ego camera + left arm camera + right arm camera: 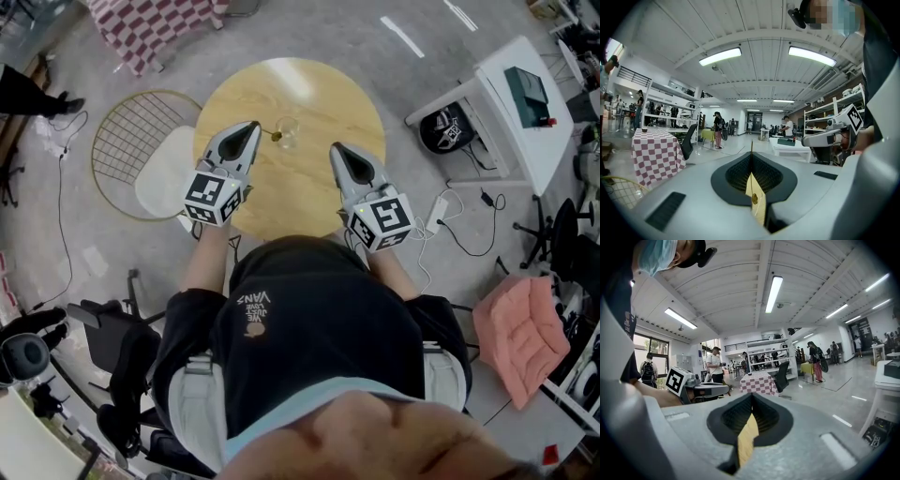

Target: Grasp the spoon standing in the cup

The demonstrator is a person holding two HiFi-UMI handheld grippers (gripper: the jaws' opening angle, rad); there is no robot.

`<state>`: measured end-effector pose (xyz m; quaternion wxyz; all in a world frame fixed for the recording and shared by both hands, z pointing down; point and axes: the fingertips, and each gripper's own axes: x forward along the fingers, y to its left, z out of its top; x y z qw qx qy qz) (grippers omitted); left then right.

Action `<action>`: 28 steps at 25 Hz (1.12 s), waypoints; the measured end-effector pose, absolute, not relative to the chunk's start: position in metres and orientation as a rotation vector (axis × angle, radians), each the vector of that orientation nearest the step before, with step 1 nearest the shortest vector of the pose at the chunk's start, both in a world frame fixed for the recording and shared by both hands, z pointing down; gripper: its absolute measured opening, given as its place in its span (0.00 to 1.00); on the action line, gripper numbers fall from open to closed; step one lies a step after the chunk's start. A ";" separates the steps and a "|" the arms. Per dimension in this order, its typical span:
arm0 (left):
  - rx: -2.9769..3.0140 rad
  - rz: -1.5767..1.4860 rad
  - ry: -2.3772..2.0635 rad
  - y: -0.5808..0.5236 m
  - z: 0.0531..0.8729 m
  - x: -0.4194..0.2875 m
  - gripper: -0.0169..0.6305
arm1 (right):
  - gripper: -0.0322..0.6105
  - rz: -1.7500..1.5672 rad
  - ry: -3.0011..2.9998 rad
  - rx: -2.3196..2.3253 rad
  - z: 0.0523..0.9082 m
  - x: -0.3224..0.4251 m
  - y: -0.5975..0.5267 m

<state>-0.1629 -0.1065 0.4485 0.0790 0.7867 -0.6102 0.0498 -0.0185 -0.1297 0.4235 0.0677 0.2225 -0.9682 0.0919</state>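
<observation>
Nearest the lens, a black shirt [309,319], with forearms reaching out over a round wooden table [281,202]. Above that table, the left gripper [252,126] and the right gripper [336,148], both closed tight, pads pressed together along one seam, holding nothing. Between their tips, toward the table's far edge, a clear glass cup [288,132], nearer the left gripper than the right and touching neither. Inside it, apparently, the spoon [276,135], small and hard to make out, seemingly leaning toward the left gripper. Grasp not yet begun, by the look of it. To do it well: choose one gripper, probably the left, as closer to the handle; spread its jaws first; tip it down from its present aim across the room; approach the handle above the rim; close on the handle alone, without nudging the glass.
</observation>
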 end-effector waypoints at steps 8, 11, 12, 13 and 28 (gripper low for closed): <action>2.352 0.144 -1.839 -0.097 0.443 -0.166 0.05 | 0.05 0.266 -2.919 0.648 0.423 -0.026 -0.126; 2.348 0.154 -1.833 -0.095 0.445 -0.166 0.05 | 0.05 0.267 -2.917 0.644 0.424 -0.029 -0.126; 2.347 0.158 -1.832 -0.094 0.445 -0.166 0.05 | 0.05 0.267 -2.916 0.642 0.424 -0.030 -0.126; 2.346 0.161 -1.831 -0.093 0.445 -0.166 0.05 | 0.05 0.268 -2.916 0.641 0.424 -0.030 -0.125; 2.331 0.167 -1.845 -0.072 0.439 -0.173 0.05 | 0.05 0.284 -2.922 0.632 0.426 -0.036 -0.124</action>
